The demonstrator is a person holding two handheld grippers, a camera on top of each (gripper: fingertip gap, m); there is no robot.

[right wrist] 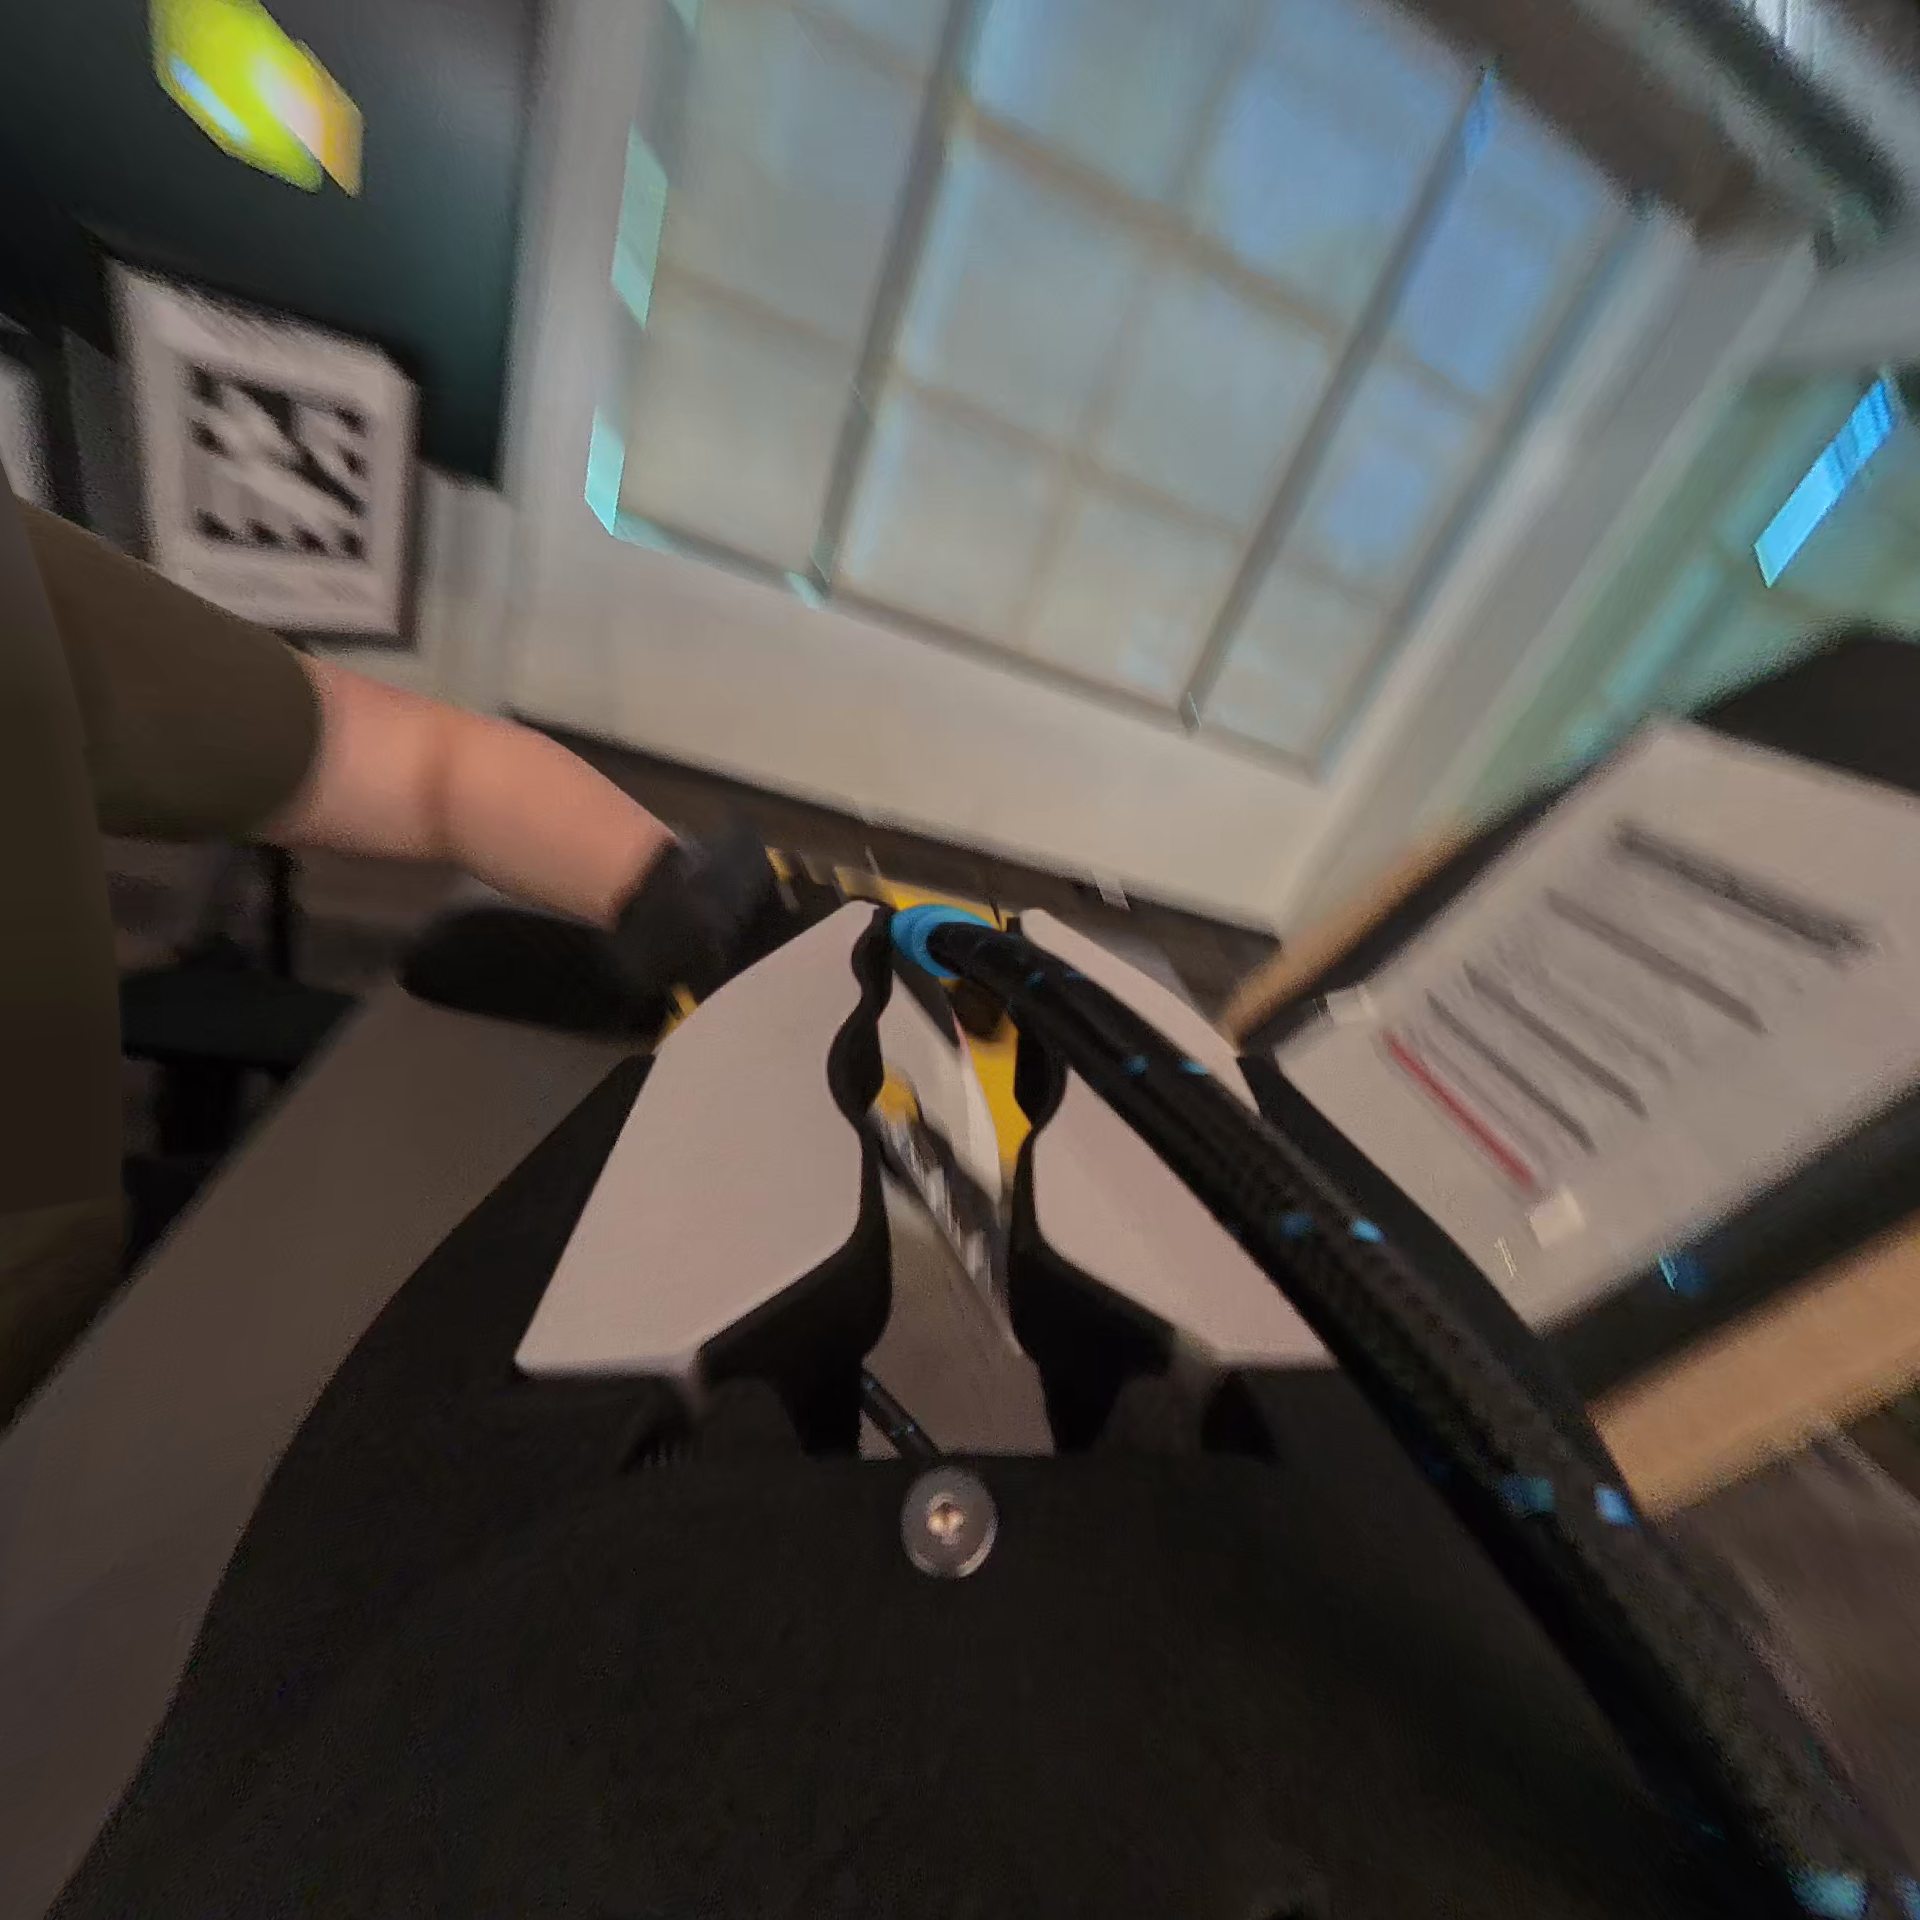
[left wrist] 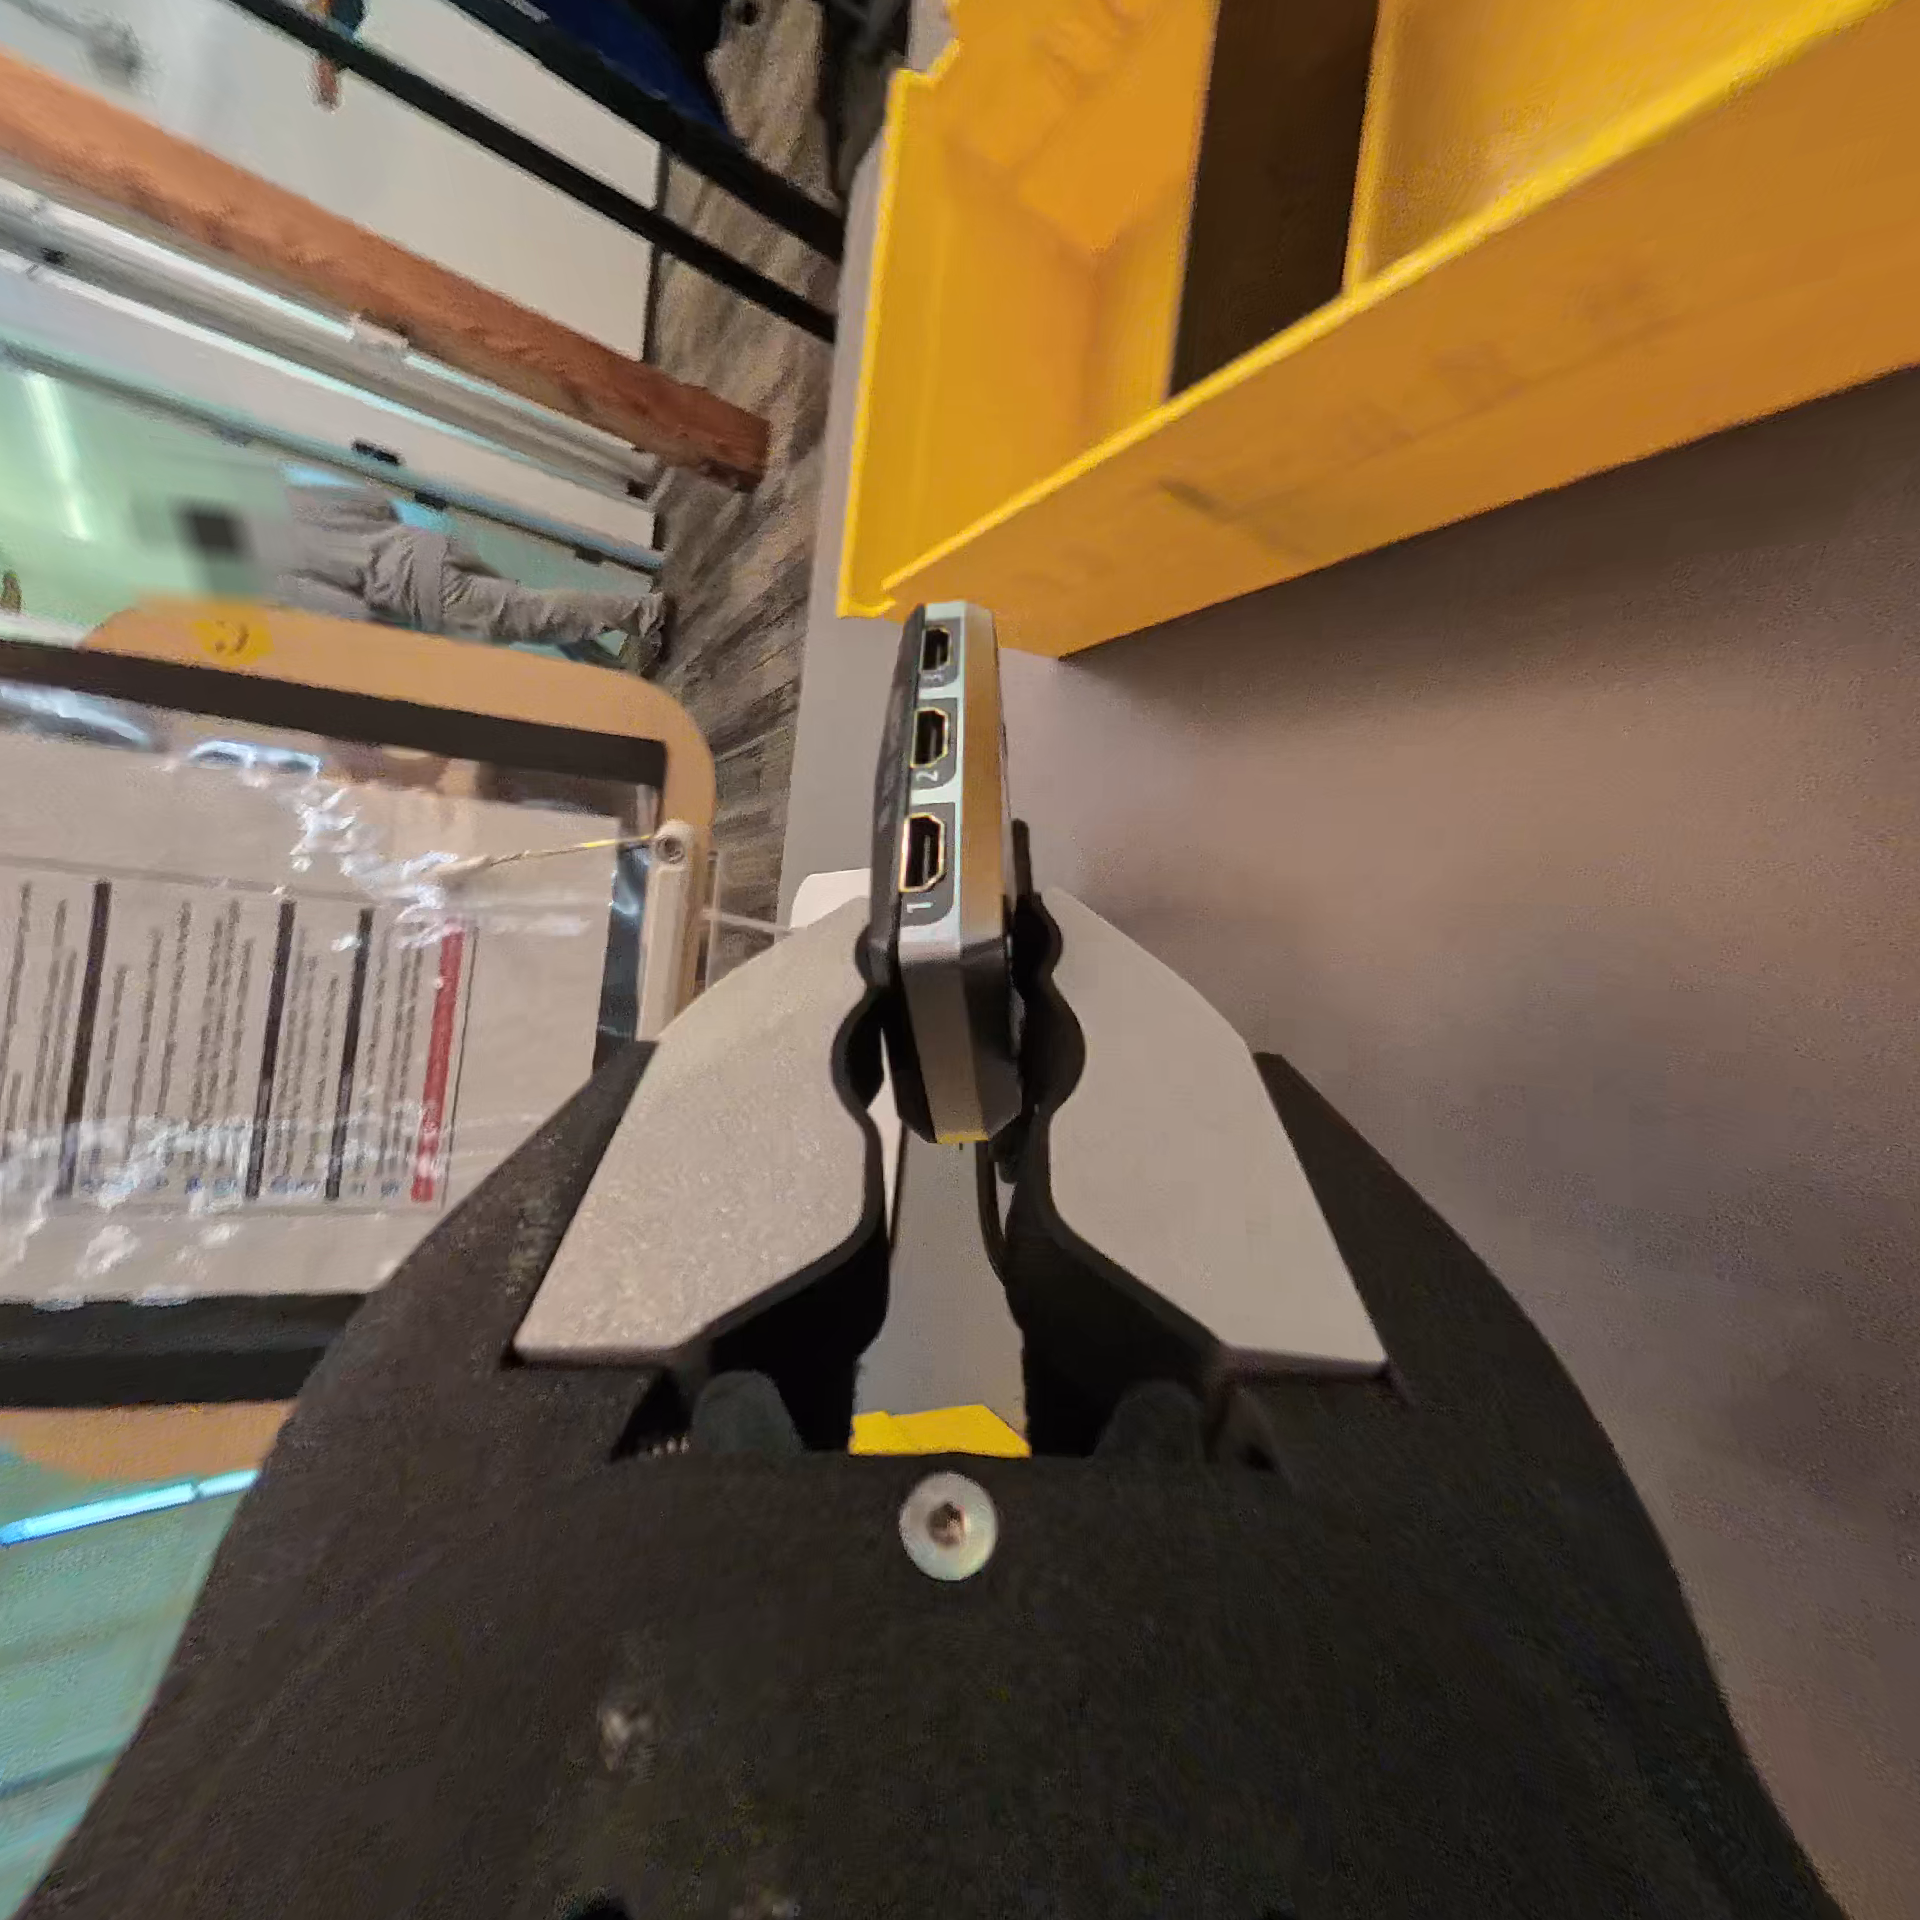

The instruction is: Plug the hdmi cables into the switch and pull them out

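Clearly left tool (left wrist: pixel 951 966) clamps switch (left wrist: pixel 951 831) edge, ports (left wrist: pixel 928 740) unobstructed.

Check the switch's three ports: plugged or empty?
Empty. All three ports on the HDMI switch show open sockets; no cable is plugged in.

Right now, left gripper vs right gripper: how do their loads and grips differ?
The left gripper is shut on the switch, a flat grey box held edge-on with three empty ports showing. The right gripper has a black braided hdmi cable with a blue collar at its tips; blur hides whether the jaws clamp it. The left view is sharp, the right view smeared. Both have grey fingers on a black body.
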